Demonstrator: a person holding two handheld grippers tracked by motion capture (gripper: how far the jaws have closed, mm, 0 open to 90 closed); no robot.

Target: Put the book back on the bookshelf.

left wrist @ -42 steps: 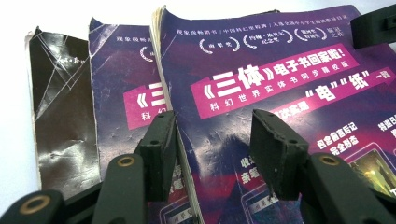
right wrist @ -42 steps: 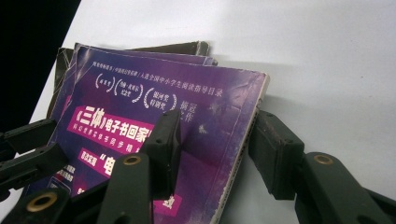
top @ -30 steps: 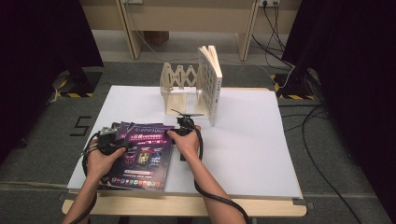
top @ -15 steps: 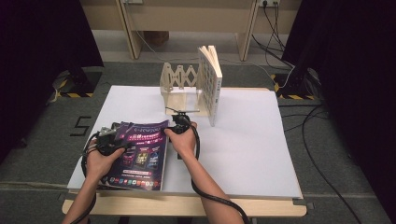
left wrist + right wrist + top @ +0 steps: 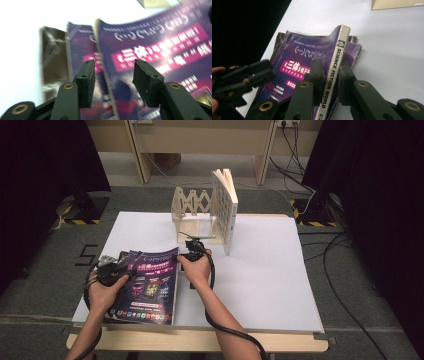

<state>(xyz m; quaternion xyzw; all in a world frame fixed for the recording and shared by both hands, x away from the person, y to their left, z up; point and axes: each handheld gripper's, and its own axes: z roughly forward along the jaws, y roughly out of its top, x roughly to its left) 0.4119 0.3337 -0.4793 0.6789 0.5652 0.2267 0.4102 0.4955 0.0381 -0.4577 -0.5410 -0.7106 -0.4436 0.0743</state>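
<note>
A stack of magazines lies at the table's front left. The top one [image 5: 150, 280] has a purple cover [image 5: 307, 57] and a pale spine reading SCIENCE FICTION WORLD. My right gripper [image 5: 192, 251] [image 5: 331, 75] has just been closing and now pinches that spine, which is raised off the stack. My left gripper [image 5: 112, 270] [image 5: 113, 67] hovers open over the stack's opposite side, with the top cover's edge [image 5: 100, 50] running between its jaws untouched. It also appears at the left of the right gripper view [image 5: 242, 77].
A white table [image 5: 260, 280] carries a wooden folding rack [image 5: 192, 212] at the back, with a thick book [image 5: 226, 207] standing upright against its right end. Lower magazines [image 5: 355, 48] and a dark one [image 5: 53, 55] stick out from under the top copy.
My right gripper has edged in to the top magazine's spine and closed on it; that edge now stands slightly raised. The left hand has stayed put.
</note>
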